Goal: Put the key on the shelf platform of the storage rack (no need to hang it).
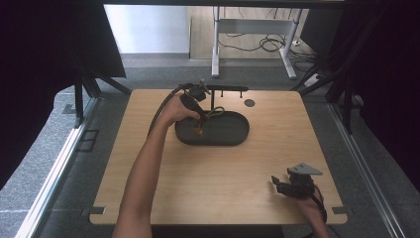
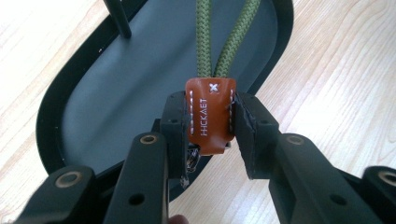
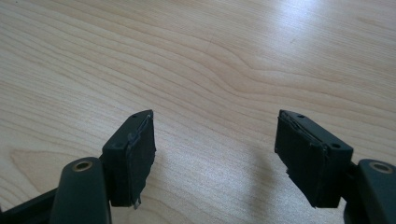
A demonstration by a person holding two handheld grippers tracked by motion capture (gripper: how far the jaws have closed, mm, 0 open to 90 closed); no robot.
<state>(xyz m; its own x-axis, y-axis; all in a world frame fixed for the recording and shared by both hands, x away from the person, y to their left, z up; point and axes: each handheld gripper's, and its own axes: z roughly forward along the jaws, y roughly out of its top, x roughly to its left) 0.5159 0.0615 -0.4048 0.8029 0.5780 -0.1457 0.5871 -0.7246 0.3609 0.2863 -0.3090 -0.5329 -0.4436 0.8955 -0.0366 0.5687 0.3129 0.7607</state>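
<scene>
Left gripper (image 2: pixel 210 135): clamped on an orange leather tab (image 2: pixel 210 114) with green braided cord (image 2: pixel 219 42), over a dark oval tray (image 1: pixel 233 131), table's 12 o'clock. Right gripper (image 3: pixel 215 158): jaws apart, nothing between, 4 o'clock.

I see a light wooden tabletop (image 1: pixel 213 173) with a dark oval tray (image 1: pixel 228 134) resting just above the frame's centre, and a small round dark disc (image 1: pixel 249 103) above it.
</scene>
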